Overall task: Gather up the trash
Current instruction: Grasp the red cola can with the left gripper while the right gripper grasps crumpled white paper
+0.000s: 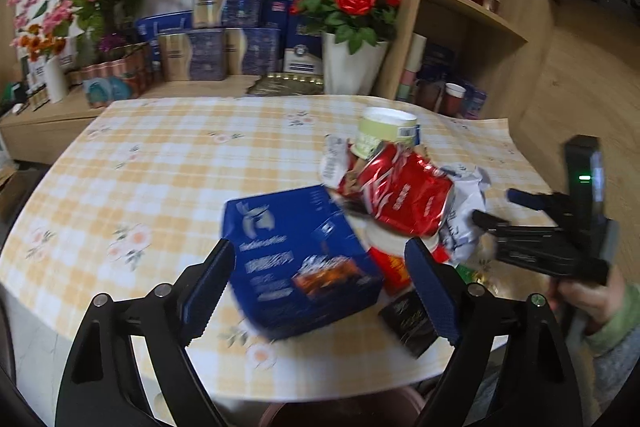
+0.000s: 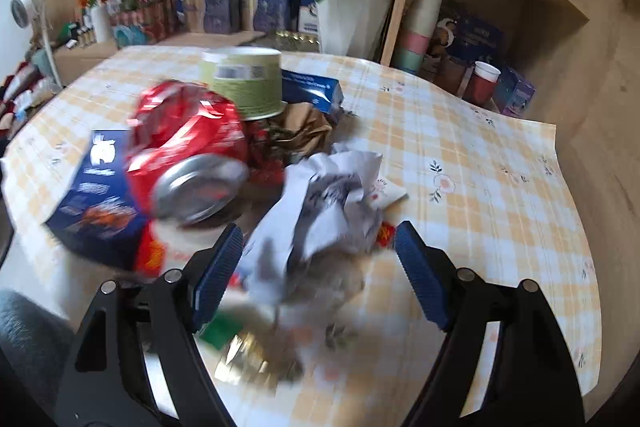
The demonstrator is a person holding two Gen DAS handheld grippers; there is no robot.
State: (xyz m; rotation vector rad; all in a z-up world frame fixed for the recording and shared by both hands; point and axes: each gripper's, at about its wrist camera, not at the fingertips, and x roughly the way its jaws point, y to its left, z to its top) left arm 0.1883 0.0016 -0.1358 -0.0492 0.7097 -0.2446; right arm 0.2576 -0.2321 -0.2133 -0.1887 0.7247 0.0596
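Yellow-checked cloth with small flower prints covers the bench [image 1: 132, 163], which fills the middle of both views.

Lowest in the left wrist view, the left hand-held gripper [image 1: 320, 287] points forward over the bench's near edge with its jaws spread wide, holding nothing; a blue box [image 1: 300, 259] lies flat on the cloth between its blue pads. At the right edge of that frame the right hand-held gripper [image 1: 492, 207] reaches in from the side, level and aimed left at the pile, gripped by a hand [image 1: 588, 303] in a green cuff.

From its own camera, the right hand-held gripper [image 2: 318, 263] is likewise wide open and grips nothing, with crumpled white paper [image 2: 328, 203] sitting between its pads (whether a pad touches the paper is lost in blur).

Just beyond, the trash sits in one heap at centre: a crushed red can [image 2: 188, 147], its silver end facing the right camera, leans on the blue box's far corner. A red-and-white wrapper under the can is mostly hidden. A small dark packet [image 1: 412, 323] lies beside the left gripper's right pad, partly covered by it. Behind the can lies crumpled brown paper [image 2: 304, 131], then a green tub [image 2: 244, 83] and a second blue box [image 2: 312, 87], half hidden.

Farthest, at the top of the frame, red roses in a white vase [image 1: 352, 67] stand by wooden shelves.
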